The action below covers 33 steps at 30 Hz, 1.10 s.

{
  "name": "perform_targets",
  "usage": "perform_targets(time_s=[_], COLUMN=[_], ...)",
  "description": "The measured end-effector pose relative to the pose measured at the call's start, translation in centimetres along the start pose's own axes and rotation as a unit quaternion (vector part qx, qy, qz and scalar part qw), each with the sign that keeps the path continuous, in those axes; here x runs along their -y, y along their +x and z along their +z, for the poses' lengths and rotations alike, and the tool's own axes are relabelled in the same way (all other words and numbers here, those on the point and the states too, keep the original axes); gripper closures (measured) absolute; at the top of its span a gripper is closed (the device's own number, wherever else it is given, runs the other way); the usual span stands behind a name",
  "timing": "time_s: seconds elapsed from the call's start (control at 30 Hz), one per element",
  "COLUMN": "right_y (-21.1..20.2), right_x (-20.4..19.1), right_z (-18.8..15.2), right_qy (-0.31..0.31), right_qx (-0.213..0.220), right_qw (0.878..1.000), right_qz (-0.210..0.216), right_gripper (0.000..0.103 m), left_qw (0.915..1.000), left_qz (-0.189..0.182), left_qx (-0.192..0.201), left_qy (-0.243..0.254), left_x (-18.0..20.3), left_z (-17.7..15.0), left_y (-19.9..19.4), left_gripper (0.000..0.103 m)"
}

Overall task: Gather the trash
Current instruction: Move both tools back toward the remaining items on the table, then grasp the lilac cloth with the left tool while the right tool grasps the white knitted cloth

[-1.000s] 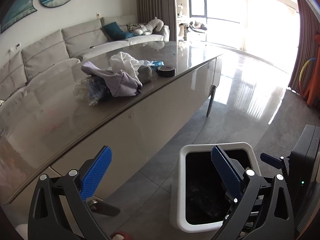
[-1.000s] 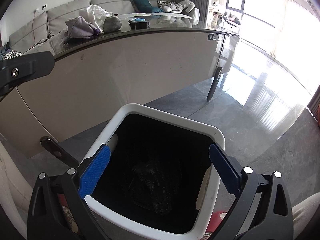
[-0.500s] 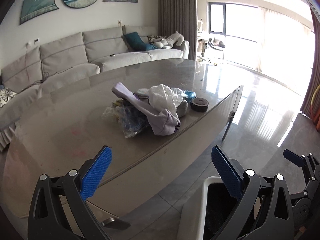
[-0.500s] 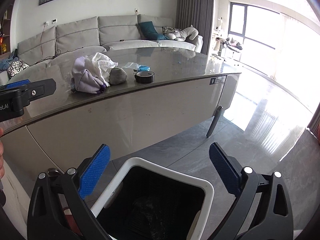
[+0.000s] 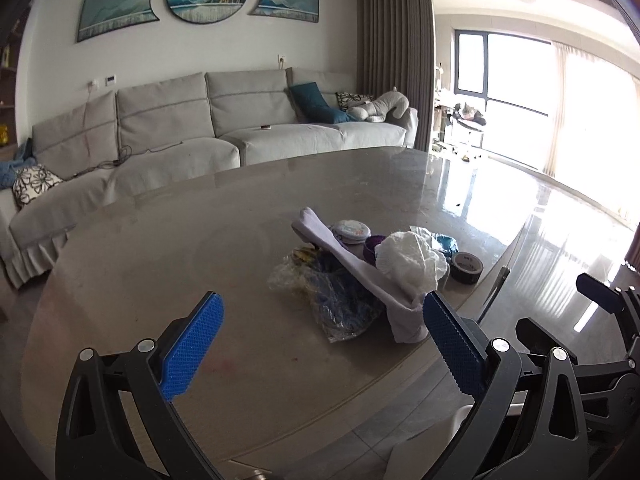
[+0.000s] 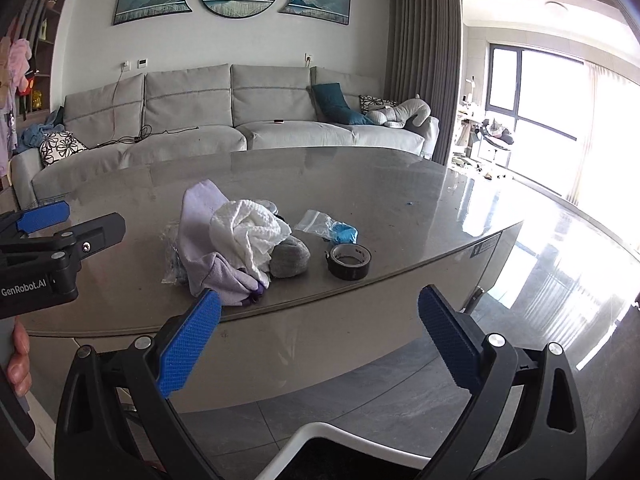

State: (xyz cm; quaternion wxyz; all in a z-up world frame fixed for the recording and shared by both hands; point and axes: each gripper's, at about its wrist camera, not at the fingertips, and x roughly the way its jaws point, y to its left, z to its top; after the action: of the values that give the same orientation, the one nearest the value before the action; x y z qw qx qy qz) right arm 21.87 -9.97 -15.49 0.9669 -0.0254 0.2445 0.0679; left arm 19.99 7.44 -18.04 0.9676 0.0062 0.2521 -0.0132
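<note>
A grey sofa (image 5: 224, 128) backs the glossy grey oval worktop (image 5: 168, 264). Near its edge lie a crumpled white paper towel (image 6: 248, 232), a lilac cloth (image 6: 204, 240), a crinkled clear plastic bag (image 5: 320, 296) and a black tape roll (image 6: 350, 260). The left gripper (image 5: 320, 344) and right gripper (image 6: 316, 340) hover with jaws wide and empty, above a white-rimmed black bin (image 6: 316, 436).

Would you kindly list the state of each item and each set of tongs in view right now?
Left tongs: open, empty.
Right tongs: open, empty.
Crumpled white paper towel: resting on the lilac cloth.
Black tape roll: lying flat on the grey table.
Clear plastic bag: crumpled, partly under the cloth.
White-rimmed bin: open, on the floor.
</note>
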Motion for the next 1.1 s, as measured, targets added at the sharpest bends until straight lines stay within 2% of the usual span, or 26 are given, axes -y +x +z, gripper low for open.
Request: perform_targets(time_s=[0.23,0.5,0.67,0.73,0.8,0.83,0.87,0.9,1.0,1.1], right_y=[1.4,2.0,2.0,1.9,1.8,1.7,1.6,1.5,1.4,1.3], right_x=[-0.6,0.7,2.2,2.8,3.4,3.7,3.9,4.1,4.5,4.6], right_z=[1.8,0.6,-0.3,-0.8,-1.0,-1.2,-1.2,-1.3,-1.3,-1.3], right_qy=[-0.010,-0.003,0.015,0.022,0.027,0.029,0.031,0.032,0.033,0.037], right_qx=[0.017,0.007,-0.001,-0.005,-0.005,-0.005,-0.005,-0.004,-0.002,0.000], right_qw=[1.000,1.000,1.000,0.999,0.999,0.999,0.999,0.999,0.999,0.999], right_qz=[-0.011,-0.024,-0.026,-0.027,-0.028,-0.029,-0.028,-0.029,-0.031,-0.030], right_gripper=[0.005,0.005,0.005,0.005,0.005,0.005,0.005,0.005,0.005,0.005], left_qw=[0.9997,0.9933,0.9939,0.9923,0.9895,0.9878,0.9865,0.9860,0.9881,0.9892], left_qz=[-0.020,-0.070,-0.053,-0.056,-0.062,-0.071,-0.073,-0.080,-0.070,-0.077], left_qx=[-0.014,-0.070,-0.086,-0.099,-0.119,-0.125,-0.131,-0.130,-0.122,-0.108], left_qy=[0.001,-0.059,-0.043,-0.048,-0.051,-0.060,-0.065,-0.067,-0.063,-0.062], left_x=[0.4,1.4,3.4,3.7,3.9,4.0,4.0,4.1,4.3,4.1], left_z=[1.2,-0.6,-1.3,-1.5,-1.8,-2.2,-2.3,-2.4,-2.3,-2.1], left_y=[3.3,6.6,8.0,8.7,9.6,9.9,10.1,10.1,9.6,8.5], left_gripper=[0.005,0.005,0.005,0.009,0.026,0.031,0.041,0.057,0.070,0.081])
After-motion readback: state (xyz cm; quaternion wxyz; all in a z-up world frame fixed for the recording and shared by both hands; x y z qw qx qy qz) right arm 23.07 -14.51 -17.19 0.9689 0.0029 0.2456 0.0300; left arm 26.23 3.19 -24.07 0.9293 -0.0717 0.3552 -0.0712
